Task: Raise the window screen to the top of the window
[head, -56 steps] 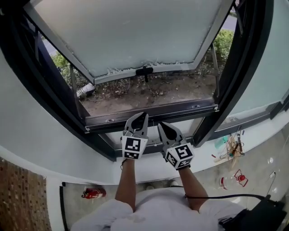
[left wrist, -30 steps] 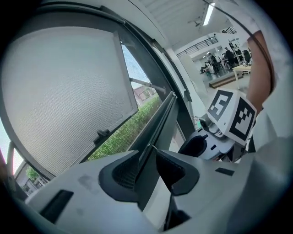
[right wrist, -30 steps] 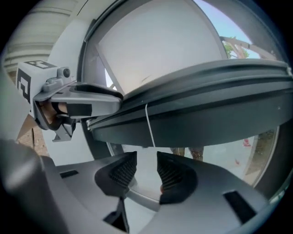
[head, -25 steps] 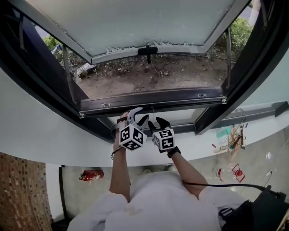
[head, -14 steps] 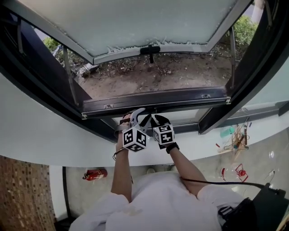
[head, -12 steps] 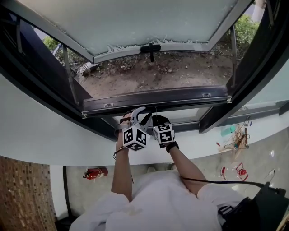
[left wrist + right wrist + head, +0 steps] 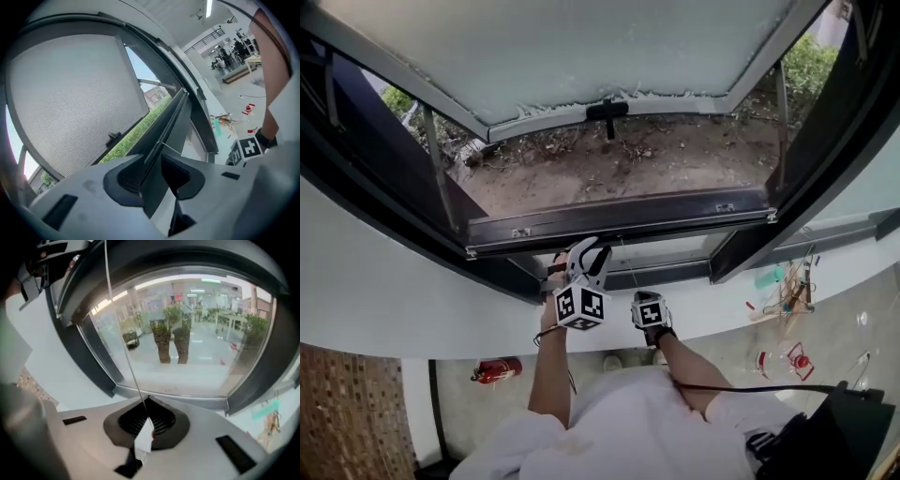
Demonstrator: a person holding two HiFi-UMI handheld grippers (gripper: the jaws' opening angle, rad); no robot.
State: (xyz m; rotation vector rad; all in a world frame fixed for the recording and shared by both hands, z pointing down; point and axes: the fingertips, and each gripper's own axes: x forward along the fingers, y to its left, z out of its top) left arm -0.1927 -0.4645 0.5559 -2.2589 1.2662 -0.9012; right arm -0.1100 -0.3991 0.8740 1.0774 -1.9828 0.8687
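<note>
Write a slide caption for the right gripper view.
Right hand-held gripper clamped on a thin cord before a window pane.

The screen bar [image 7: 619,221] was dark grey, almost black, and the window frame [image 7: 384,159] around it was black too. The pane [image 7: 581,47] of the open sash was pale grey-white; in the left gripper view it showed a fine grid pattern. Its handle [image 7: 607,110] was black. Outside, the soil [image 7: 609,173] was brown and the bushes [image 7: 811,66] green. The cord [image 7: 124,348] was grey, with a white tag [image 7: 144,437]. The wall [image 7: 366,291] was white, the fire extinguisher [image 7: 495,371] red, the floor patch [image 7: 347,412] brown with speckles, the person's clothes [image 7: 619,436] white.
</note>
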